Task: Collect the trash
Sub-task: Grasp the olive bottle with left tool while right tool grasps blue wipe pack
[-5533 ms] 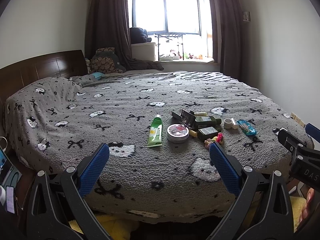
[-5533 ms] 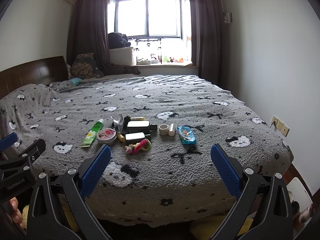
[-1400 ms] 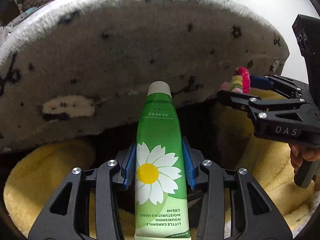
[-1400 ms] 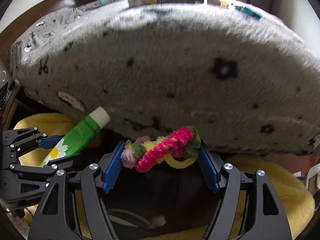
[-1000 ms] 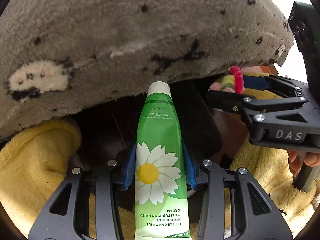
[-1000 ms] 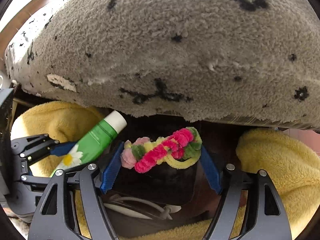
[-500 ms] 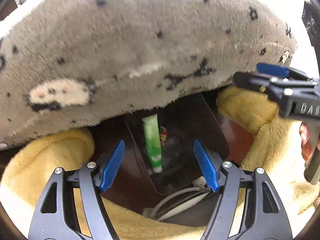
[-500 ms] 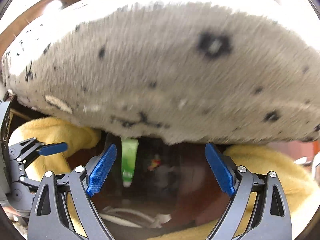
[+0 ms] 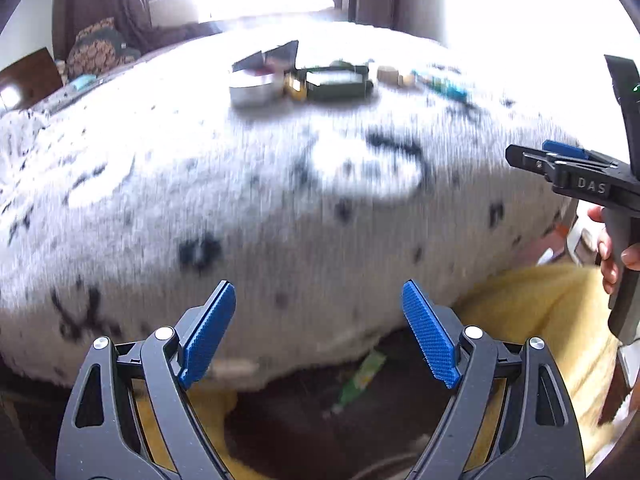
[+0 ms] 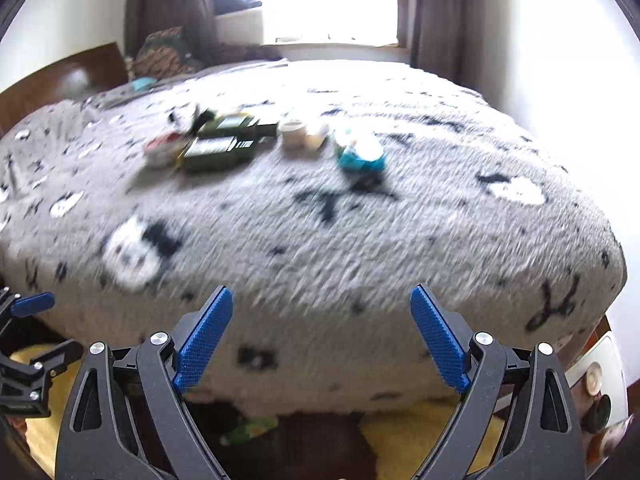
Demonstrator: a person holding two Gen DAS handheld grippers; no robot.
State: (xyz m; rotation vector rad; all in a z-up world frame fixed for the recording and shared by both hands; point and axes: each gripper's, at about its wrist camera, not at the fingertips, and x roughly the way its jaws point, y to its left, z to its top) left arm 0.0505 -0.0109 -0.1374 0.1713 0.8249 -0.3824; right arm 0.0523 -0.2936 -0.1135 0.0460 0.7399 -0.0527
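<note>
My left gripper (image 9: 318, 330) is released, its blue pads spread wide with nothing between them, hanging at the near edge of the bed over the grey patterned blanket (image 9: 280, 208). My right gripper (image 10: 322, 338) is likewise spread and empty, aimed at the same near edge from further right.

Below the blanket's overhang, in the dark gap between the yellow fleece (image 9: 532, 312) folds, lies the green hand cream tube (image 9: 362, 376); from the right wrist it shows only as a blurred green scrap (image 10: 250, 429) low in the shadow.

Far across the blanket the rest of the clutter sits in a row. From the left wrist I see a round tin (image 9: 253, 89) on the left, a dark green box (image 9: 338, 82) just right of it, a small pale roll (image 9: 387, 74) next, and a teal wrapper (image 9: 442, 83) furthest right. The right wrist shows two dark green boxes (image 10: 218, 152) packed together, a pale roll (image 10: 293, 133) beside them, and the teal wrapper (image 10: 360, 156) right of that. Both views are motion-blurred, so finer detail is lost.
</note>
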